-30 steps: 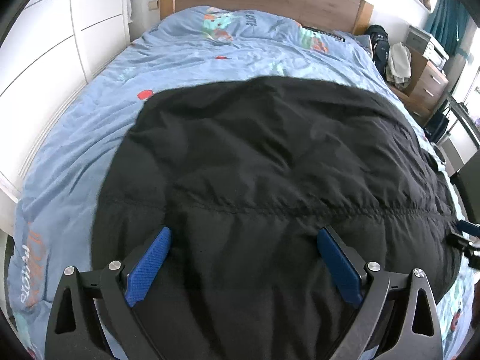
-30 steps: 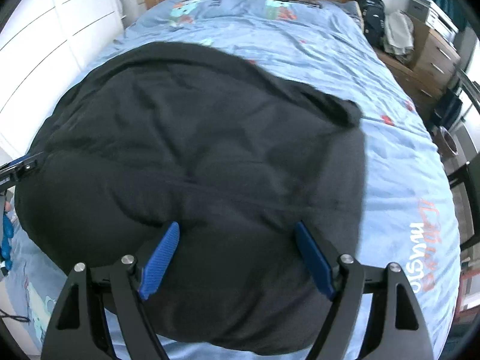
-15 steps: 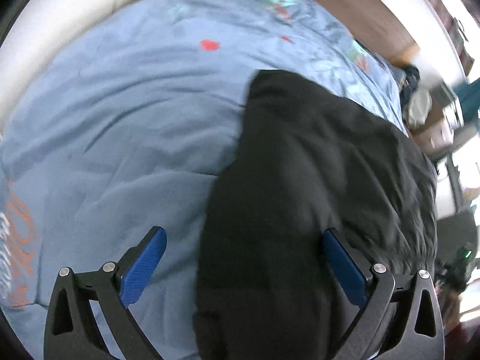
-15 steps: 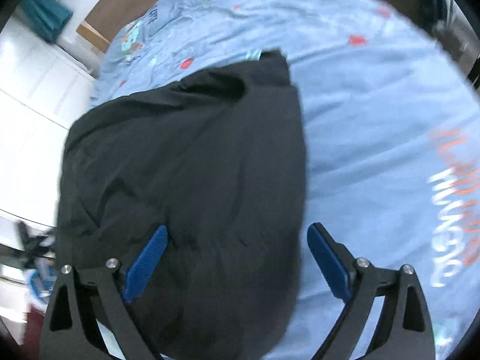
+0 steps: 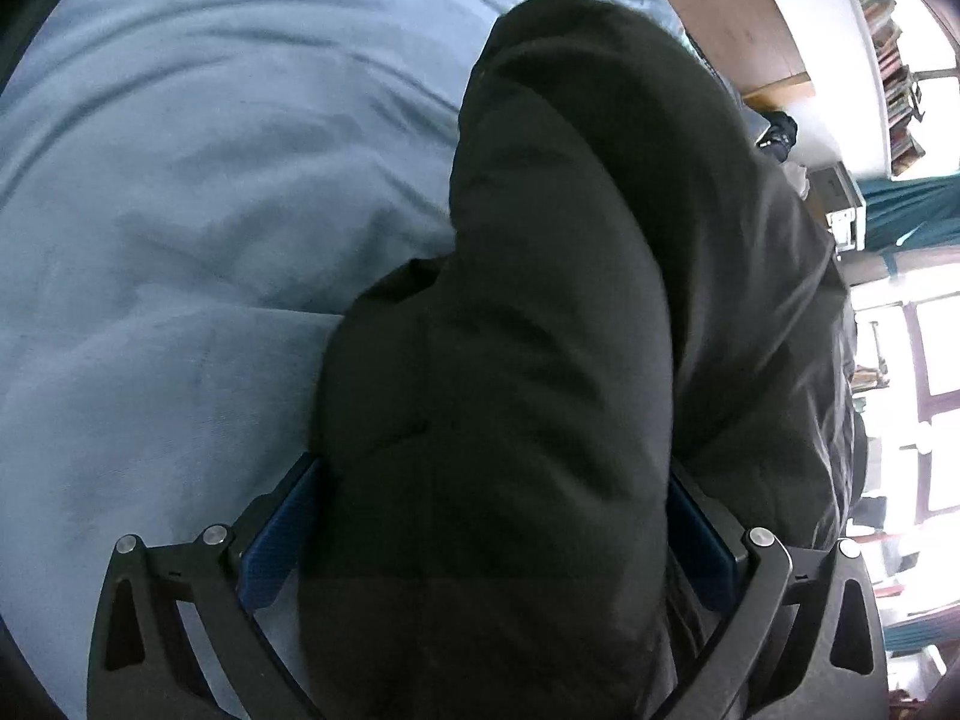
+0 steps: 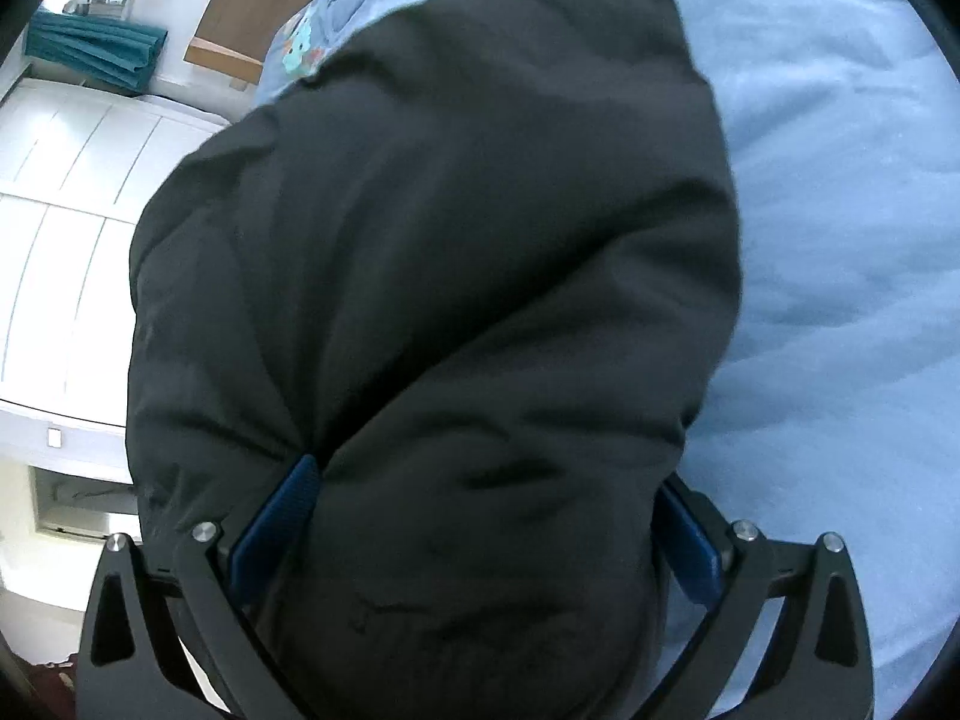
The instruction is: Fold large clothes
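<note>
A blue duvet [image 5: 180, 240] covers the bed. The black jacket [image 5: 570, 300] fills both wide-spread jaws, left gripper [image 5: 486, 516] and right gripper [image 6: 480, 510]. Bookshelves [image 5: 894, 60] at 2 o'clock appear only left; white wardrobe [image 6: 66, 192] at 9 o'clock only right.

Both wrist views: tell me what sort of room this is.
Most likely a bedroom. A black jacket lies on a blue duvet, with a wooden headboard behind and white wardrobe doors alongside.
</note>
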Action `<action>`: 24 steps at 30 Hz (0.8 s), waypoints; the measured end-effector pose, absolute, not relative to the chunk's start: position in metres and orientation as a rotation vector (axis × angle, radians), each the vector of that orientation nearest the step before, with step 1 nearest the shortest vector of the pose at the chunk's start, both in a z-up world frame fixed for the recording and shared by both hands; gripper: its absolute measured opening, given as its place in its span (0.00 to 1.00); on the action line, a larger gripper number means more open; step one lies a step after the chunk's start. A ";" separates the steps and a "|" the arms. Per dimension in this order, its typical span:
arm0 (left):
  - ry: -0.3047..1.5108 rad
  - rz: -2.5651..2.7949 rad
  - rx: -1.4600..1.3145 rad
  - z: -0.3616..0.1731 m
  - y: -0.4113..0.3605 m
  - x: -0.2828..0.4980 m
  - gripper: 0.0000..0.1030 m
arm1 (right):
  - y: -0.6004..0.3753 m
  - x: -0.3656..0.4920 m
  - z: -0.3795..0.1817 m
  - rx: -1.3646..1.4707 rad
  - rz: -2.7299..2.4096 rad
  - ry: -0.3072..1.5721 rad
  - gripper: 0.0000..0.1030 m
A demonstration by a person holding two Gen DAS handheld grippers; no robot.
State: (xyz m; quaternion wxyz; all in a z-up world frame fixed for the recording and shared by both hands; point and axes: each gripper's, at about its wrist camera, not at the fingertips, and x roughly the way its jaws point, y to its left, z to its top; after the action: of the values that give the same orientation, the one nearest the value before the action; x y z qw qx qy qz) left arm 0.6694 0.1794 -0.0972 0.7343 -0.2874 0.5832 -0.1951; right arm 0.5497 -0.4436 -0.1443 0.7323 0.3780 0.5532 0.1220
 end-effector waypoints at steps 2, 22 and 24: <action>1.291 -0.433 -0.656 -0.104 0.177 0.668 0.99 | -0.441 0.553 -0.149 0.843 0.285 1.222 1.00; 1.280 -0.551 -0.717 -0.085 0.123 0.638 0.44 | -0.410 0.554 -0.149 0.918 0.384 1.182 0.50; 1.266 -0.548 -0.704 -0.075 0.113 0.629 0.36 | -0.406 0.555 -0.143 0.927 0.394 1.169 0.39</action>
State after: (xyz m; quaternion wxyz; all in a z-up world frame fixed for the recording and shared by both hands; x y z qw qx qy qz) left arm 0.6288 0.1131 -0.0746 0.7149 -0.3178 0.5716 -0.2474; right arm 0.5545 -0.4065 -0.1433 0.7168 0.4188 0.5283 0.1782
